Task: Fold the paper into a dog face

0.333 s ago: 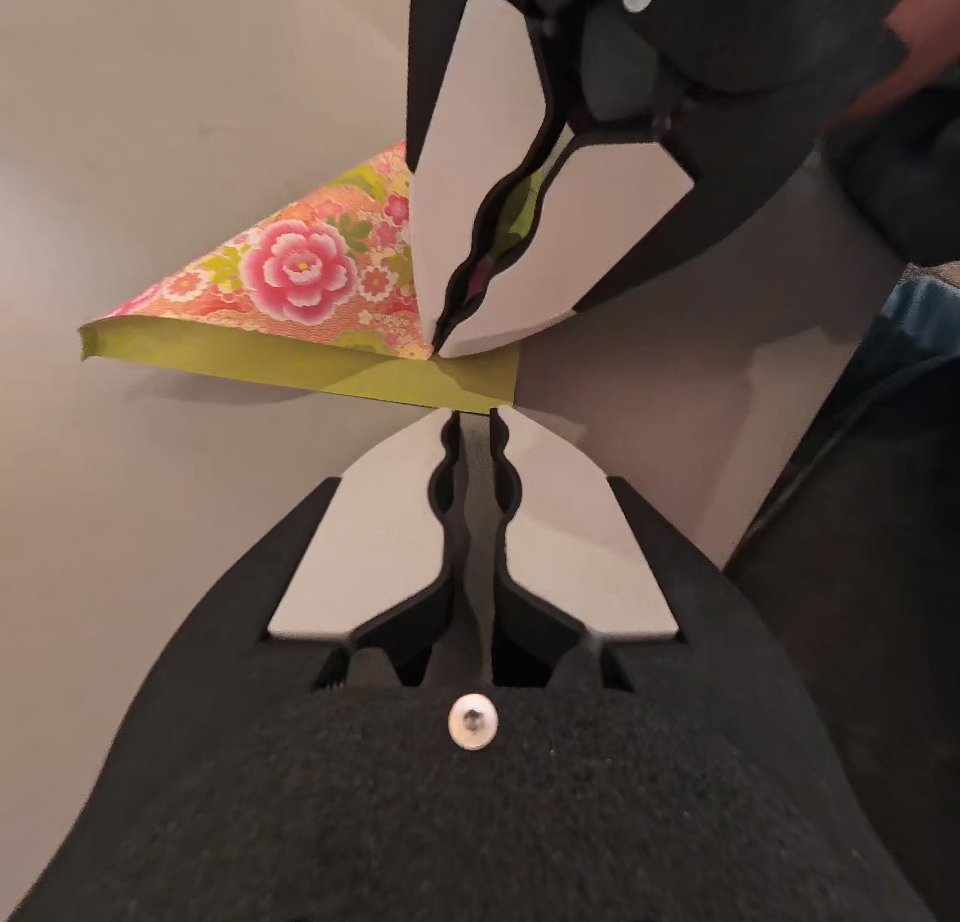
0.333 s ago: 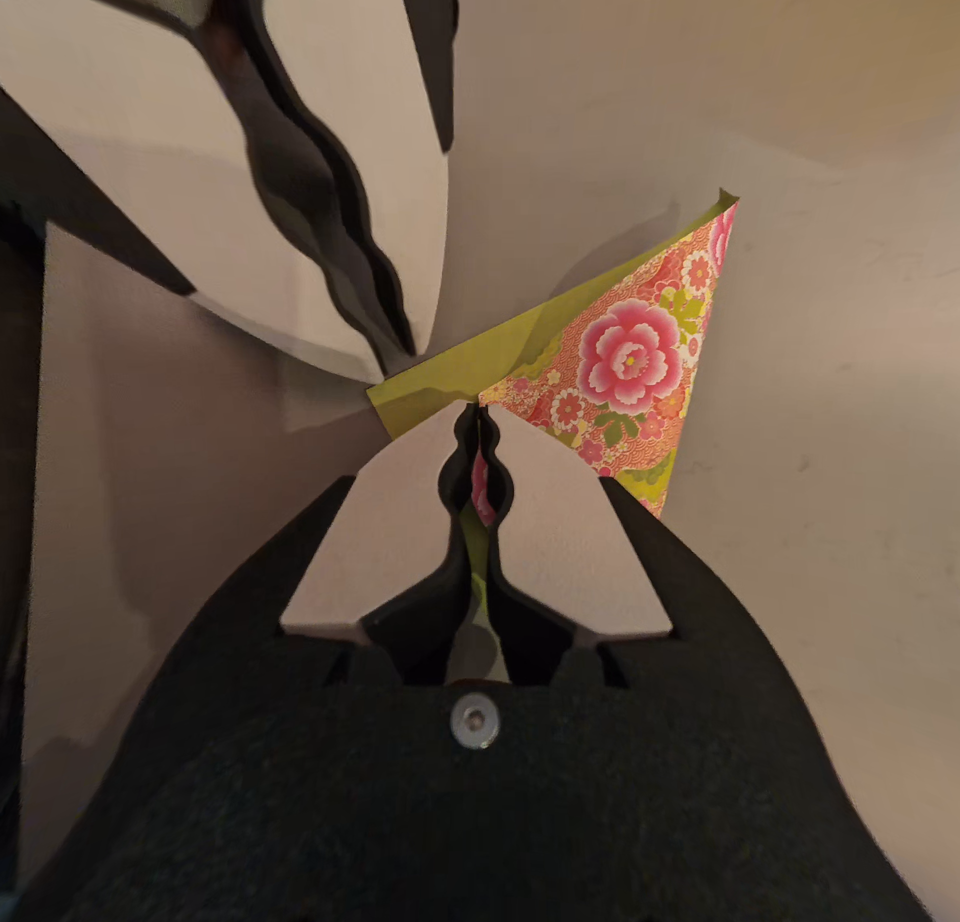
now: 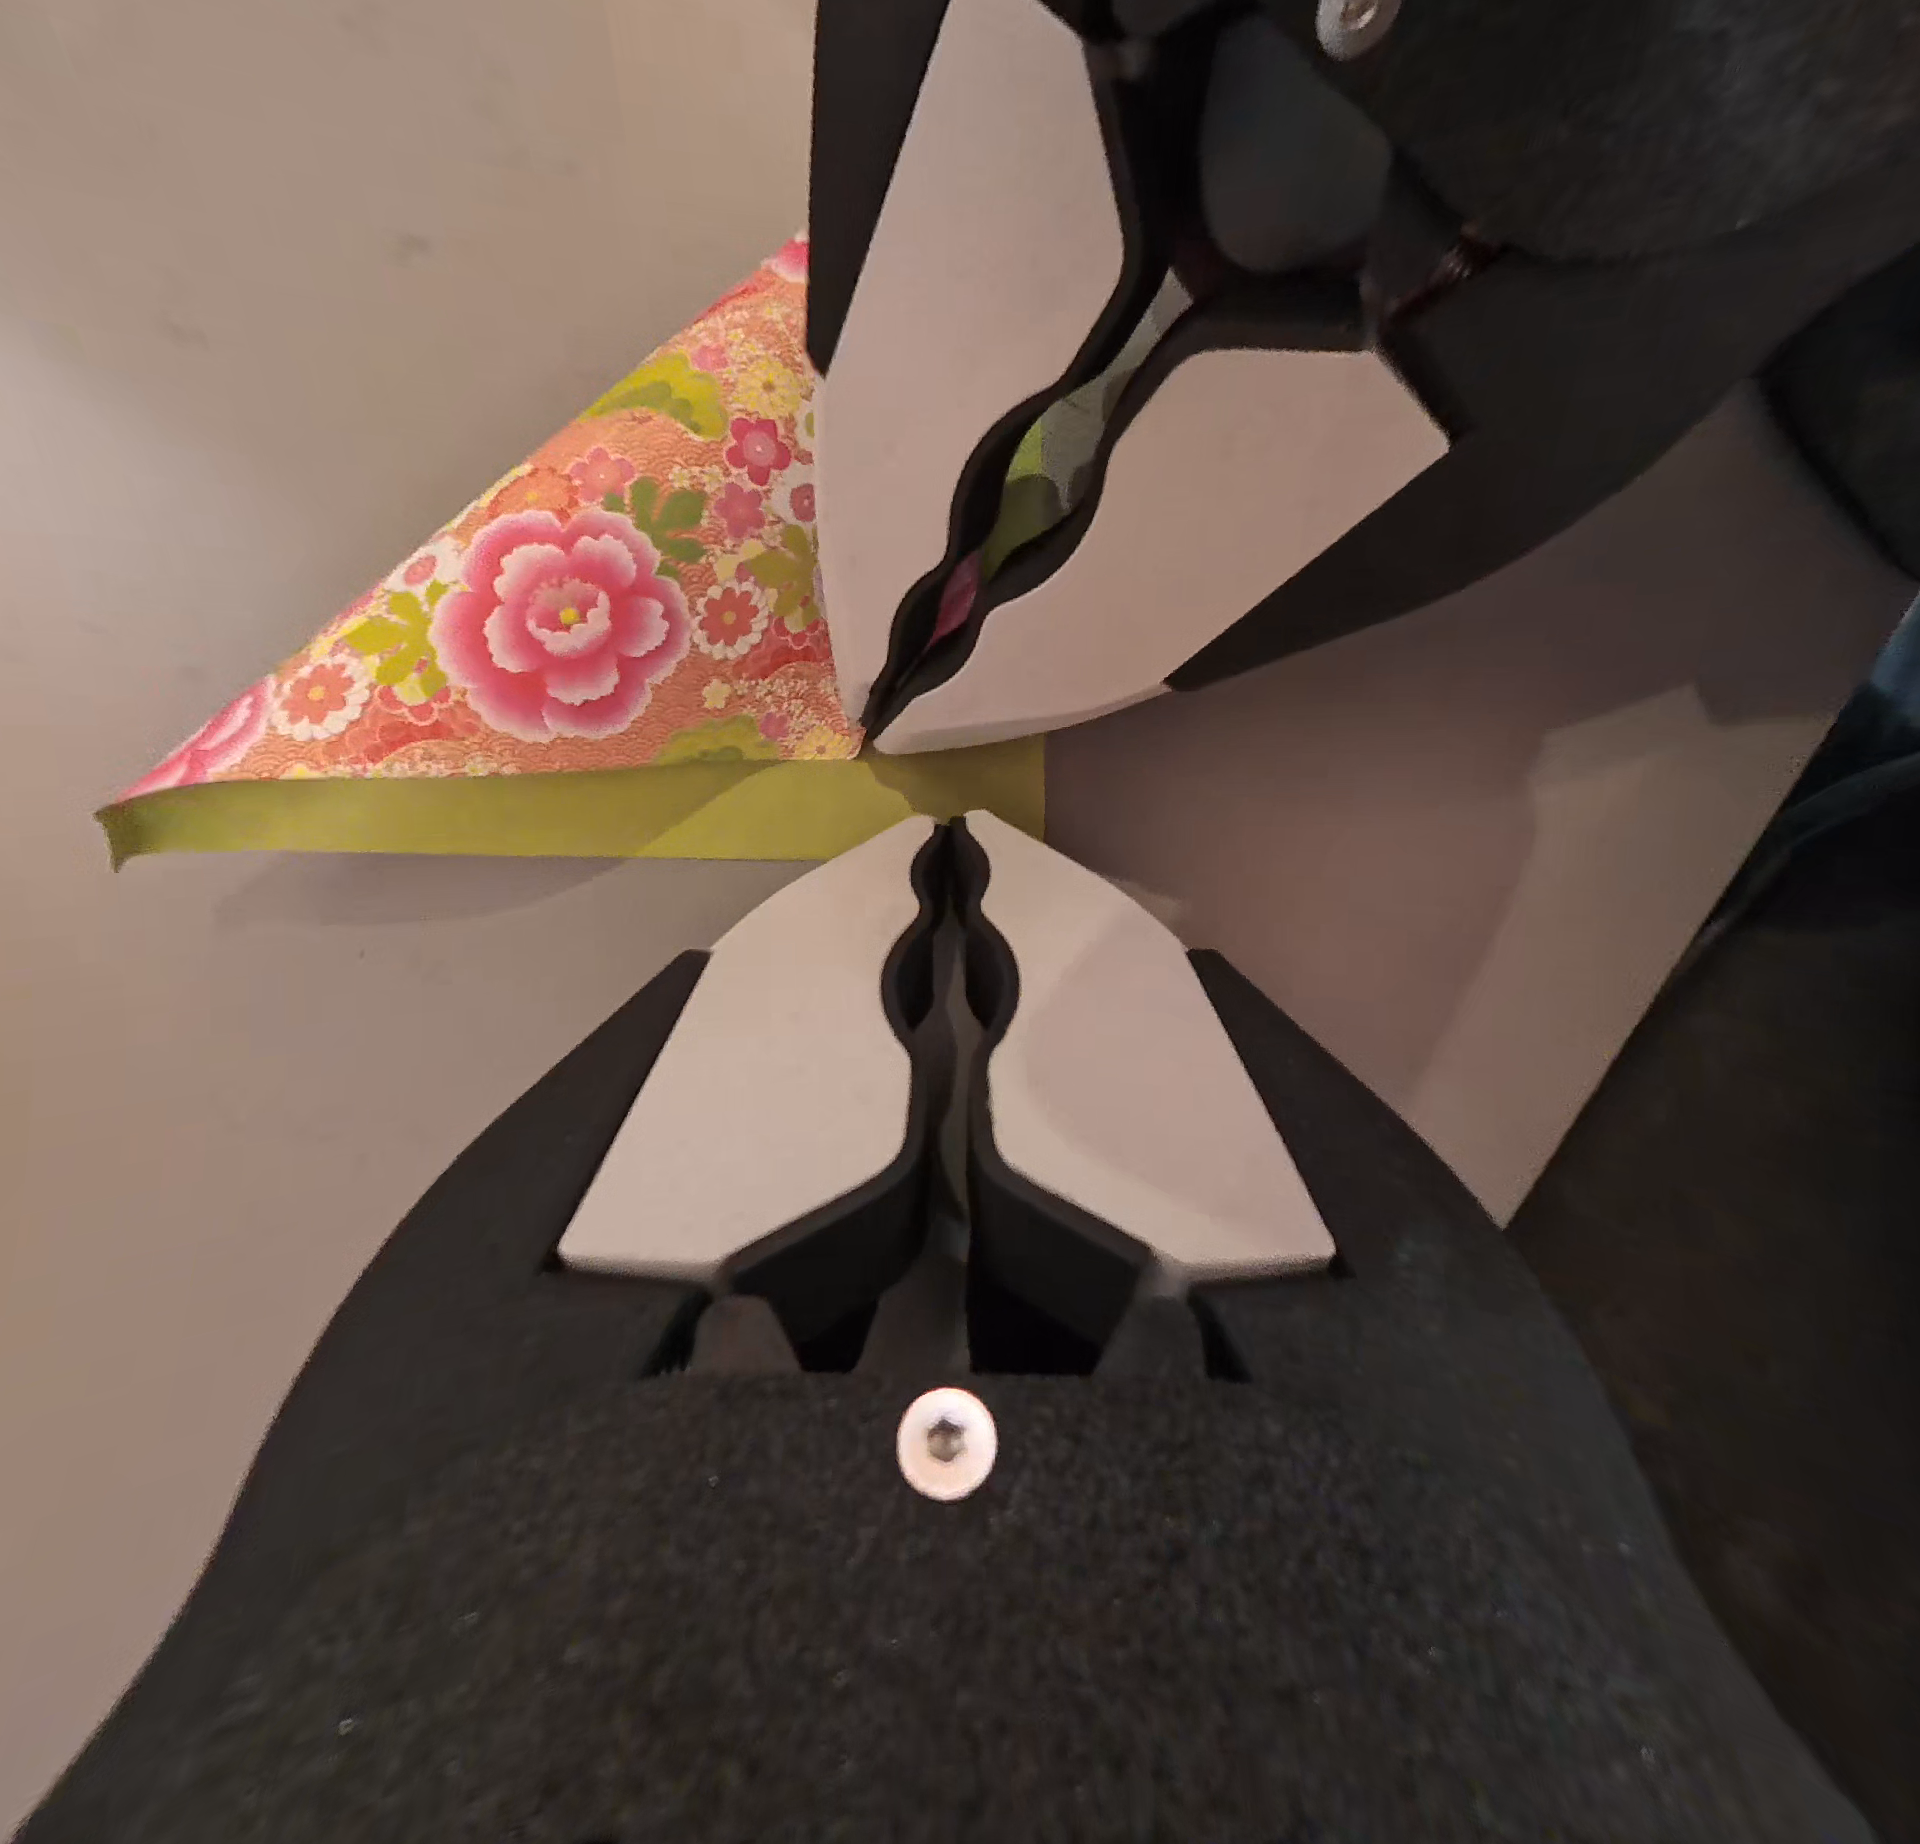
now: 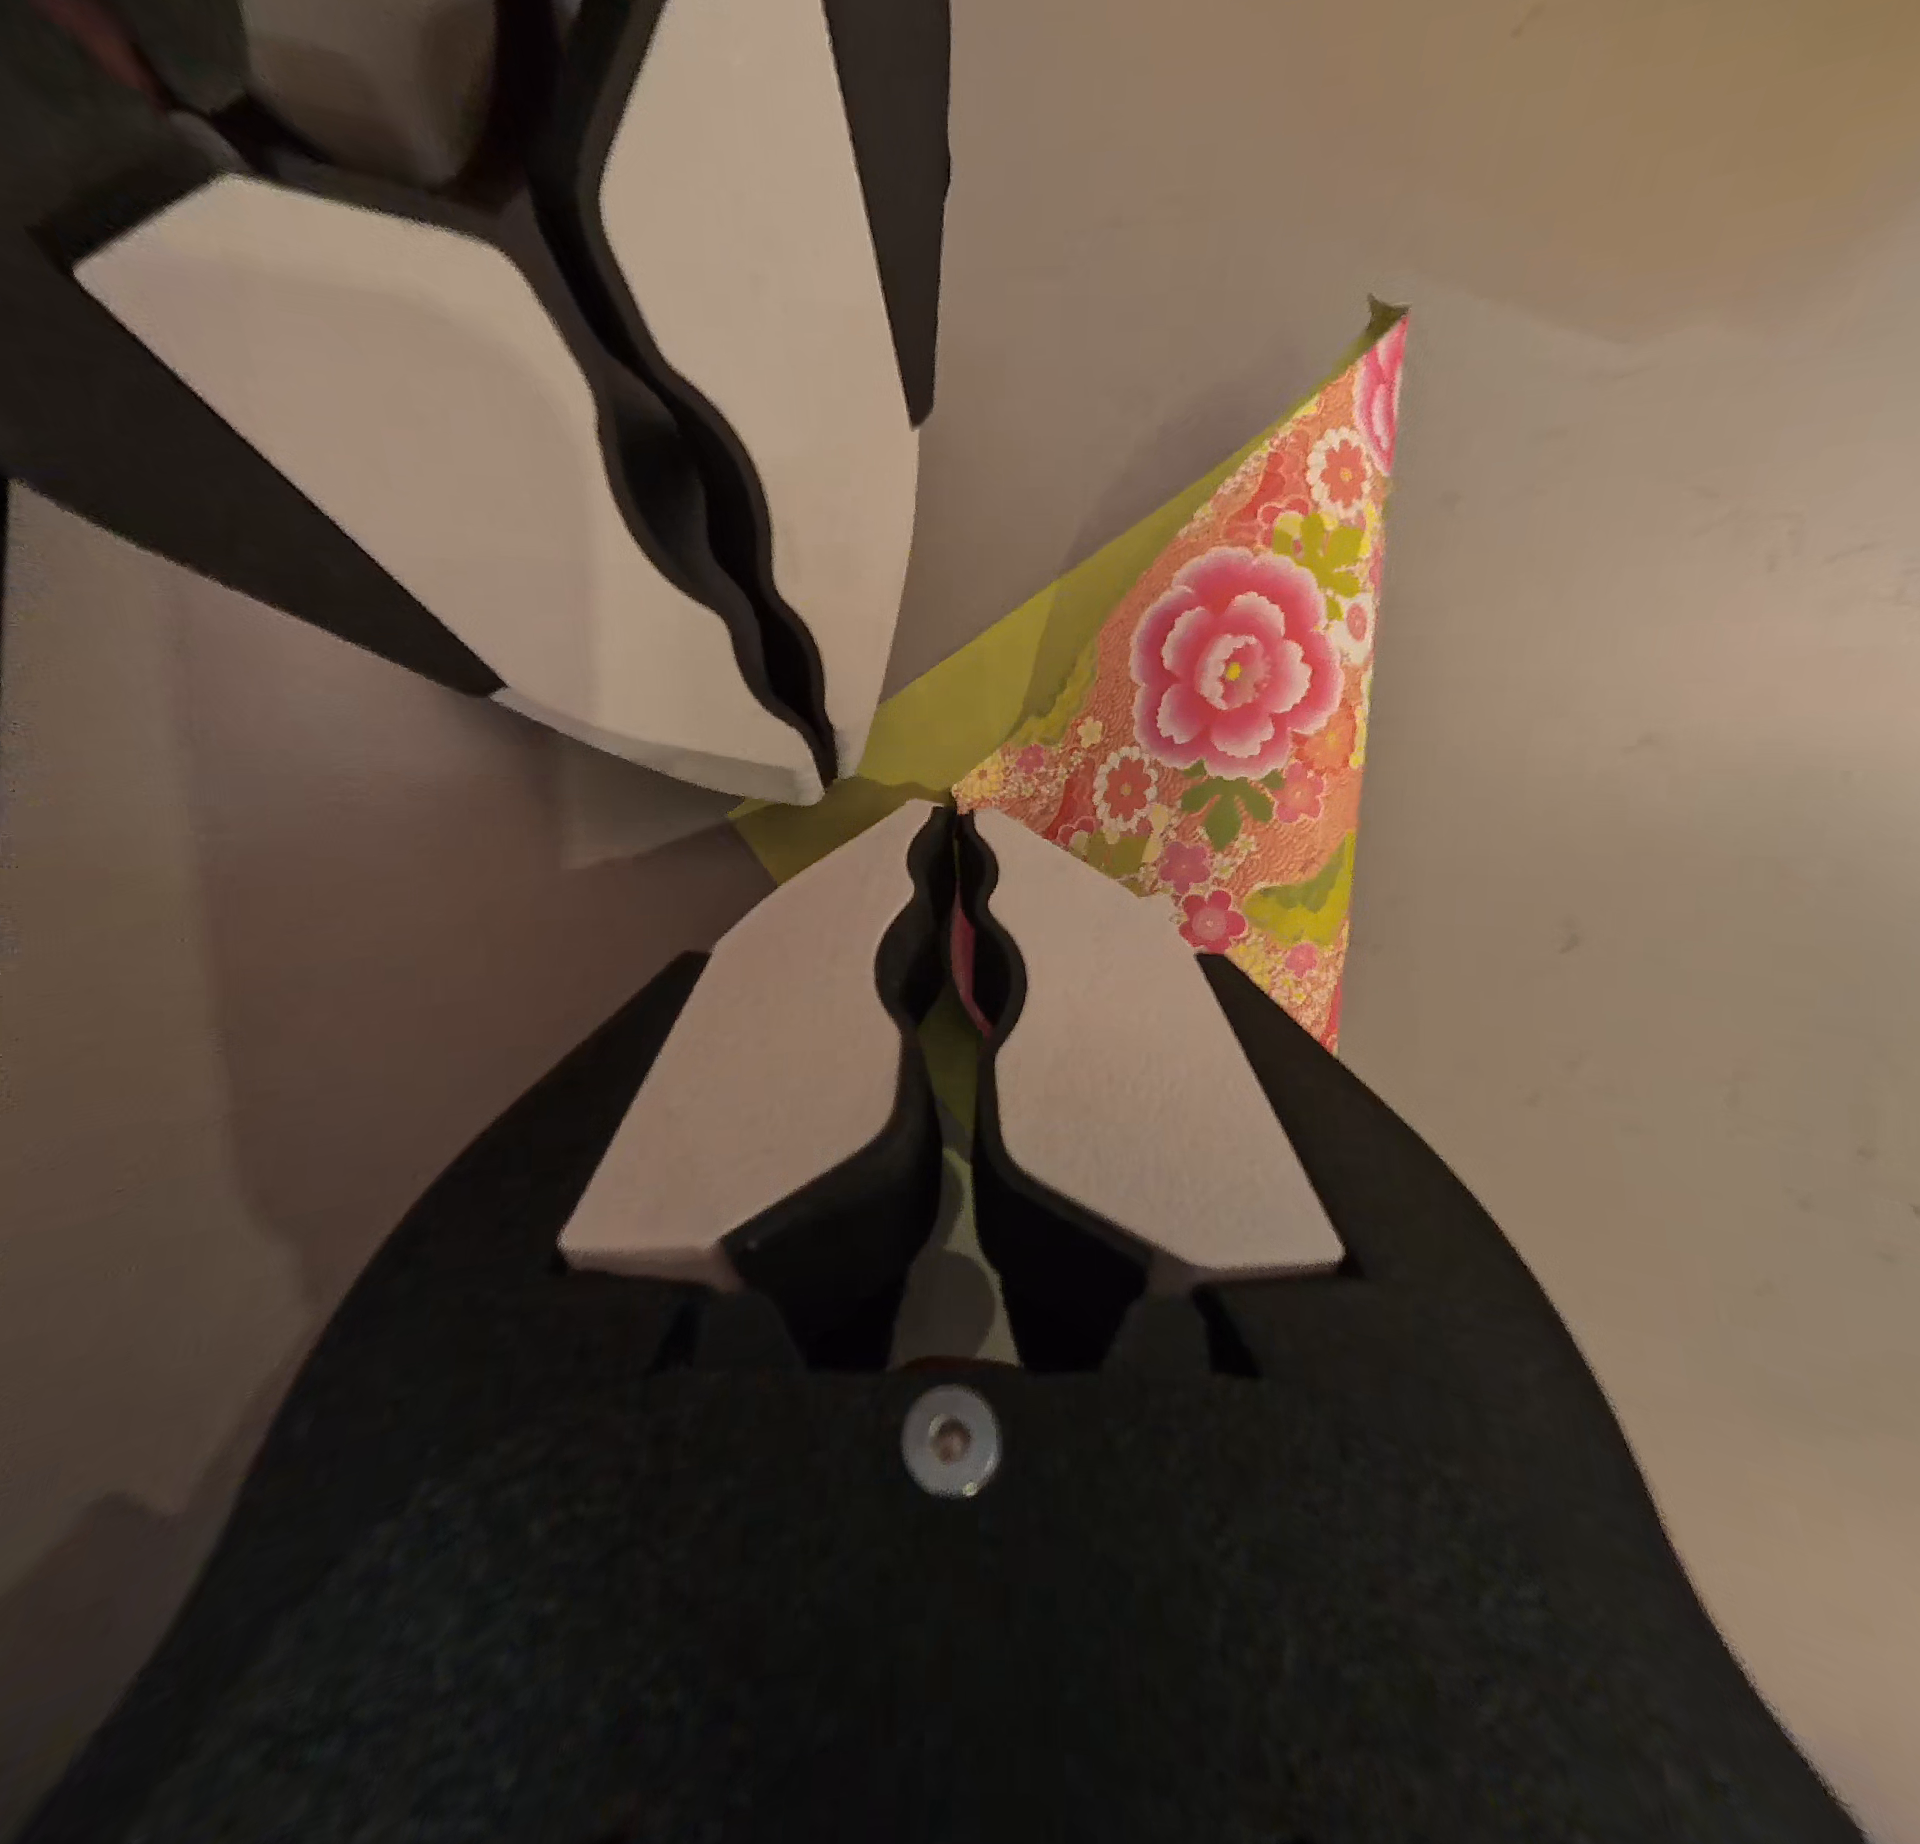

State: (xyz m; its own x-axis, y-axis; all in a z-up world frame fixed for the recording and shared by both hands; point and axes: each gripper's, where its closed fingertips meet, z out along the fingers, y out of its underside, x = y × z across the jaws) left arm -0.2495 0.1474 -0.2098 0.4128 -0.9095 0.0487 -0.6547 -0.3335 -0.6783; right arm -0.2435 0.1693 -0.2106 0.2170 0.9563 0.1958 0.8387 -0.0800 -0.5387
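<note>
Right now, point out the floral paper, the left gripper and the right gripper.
floral paper (image 3: 561, 620): left wrist view, big pink flower.
left gripper (image 3: 951, 833): left wrist view, between its closed tips.
right gripper (image 4: 951, 818): right wrist view, between tips clamping the paper.

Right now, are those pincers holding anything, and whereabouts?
The right gripper pinches the floral paper near its lower corner. The left gripper is shut at its green edge, grip unclear.

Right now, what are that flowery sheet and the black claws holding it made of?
The sheet looks like thin printed origami paper: matte, sharply creased, plain green underside. The right claw and left claw look like black plastic with pale flat faces and wavy, perhaps rubbery, inner pads.
</note>
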